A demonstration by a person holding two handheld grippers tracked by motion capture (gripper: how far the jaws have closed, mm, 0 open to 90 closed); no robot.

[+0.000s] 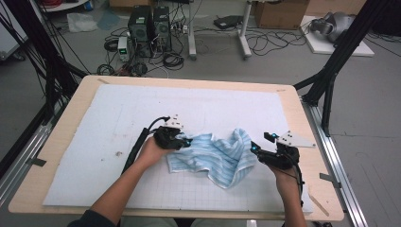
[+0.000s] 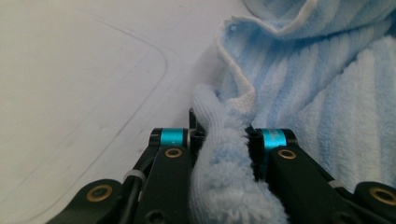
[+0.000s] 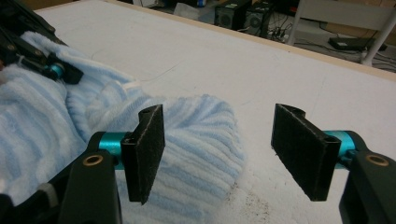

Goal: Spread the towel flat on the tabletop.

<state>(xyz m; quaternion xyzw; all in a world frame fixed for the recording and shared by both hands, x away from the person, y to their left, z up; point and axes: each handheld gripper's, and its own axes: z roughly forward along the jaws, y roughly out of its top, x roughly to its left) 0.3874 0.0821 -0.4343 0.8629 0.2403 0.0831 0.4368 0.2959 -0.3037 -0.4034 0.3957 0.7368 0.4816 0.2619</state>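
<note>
A: In the high view, where does the striped blue towel (image 1: 215, 158) lie?

B: Crumpled on the white mat (image 1: 118, 118), between the left gripper (image 1: 185, 141) and the right gripper (image 1: 254, 148).

A: And the left gripper view?

B: Its jaws pinch a fold at the towel's (image 2: 224, 154) edge.

A: The right gripper view?

B: The right gripper (image 3: 217, 149) stands wide open, holding nothing; the towel (image 3: 196, 140) lies past its left pad, nearest that hand.

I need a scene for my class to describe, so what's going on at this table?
A person works a crumpled blue-striped towel on a white mat with two hand-held grippers. The left gripper is clamped on a bunched fold at the towel's edge. The right gripper is open, nothing between its pads, poised just over the towel's other side.
</note>
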